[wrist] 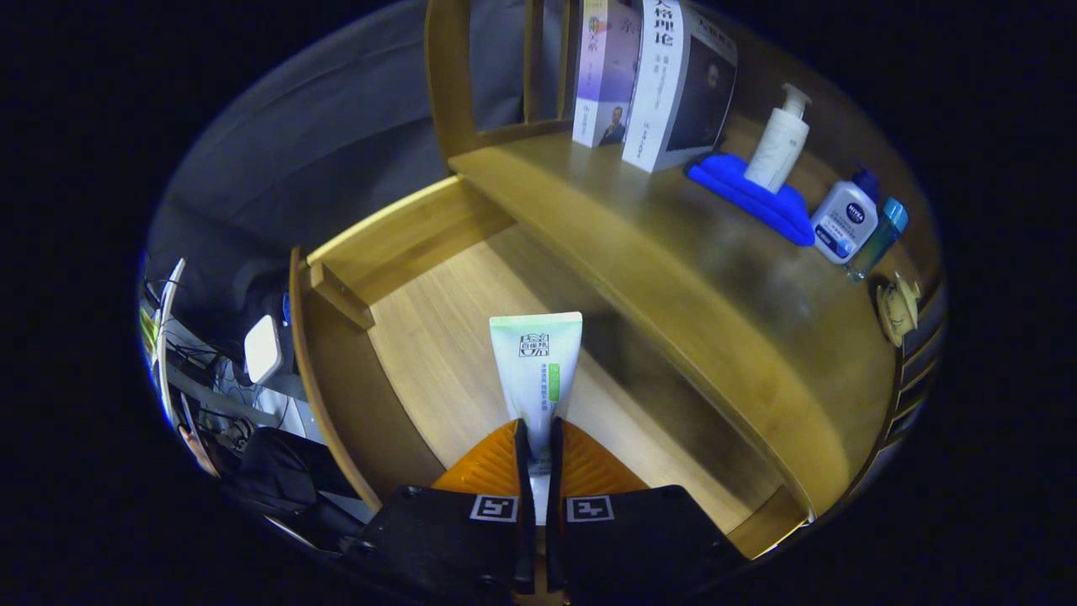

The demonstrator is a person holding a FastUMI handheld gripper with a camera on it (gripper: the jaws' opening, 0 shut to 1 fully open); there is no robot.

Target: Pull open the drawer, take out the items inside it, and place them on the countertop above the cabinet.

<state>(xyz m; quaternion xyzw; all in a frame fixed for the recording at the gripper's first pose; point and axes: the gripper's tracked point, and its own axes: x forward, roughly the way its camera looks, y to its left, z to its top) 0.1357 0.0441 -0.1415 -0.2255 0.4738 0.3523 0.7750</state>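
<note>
Bamboo-coloured wood makes up both the open drawer (437,337) and the countertop (673,278) that overhangs its far side, and that overhang is the main hazard here. The gripper (538,459) is clenched on the lower end of a white and green tube (537,370), both fingers pressing its flat sides, with the rest of the tube standing out ahead of them over the middle of the drawer floor (whether its far end rests on the wood or hangs just clear, I cannot tell). Held so near one end, the soft tube could pivot or slide between the fingers once it is swung, and its free end could catch the front edge of the countertop on the way up. Room to set it down is also limited towards the back edge, where two books (652,80) stand, and along the right side, where a pump bottle (778,139) sits on a blue cloth (757,202) beside a white bottle (844,220); a careless placement could knock one over. The front strip looks safest.
</note>
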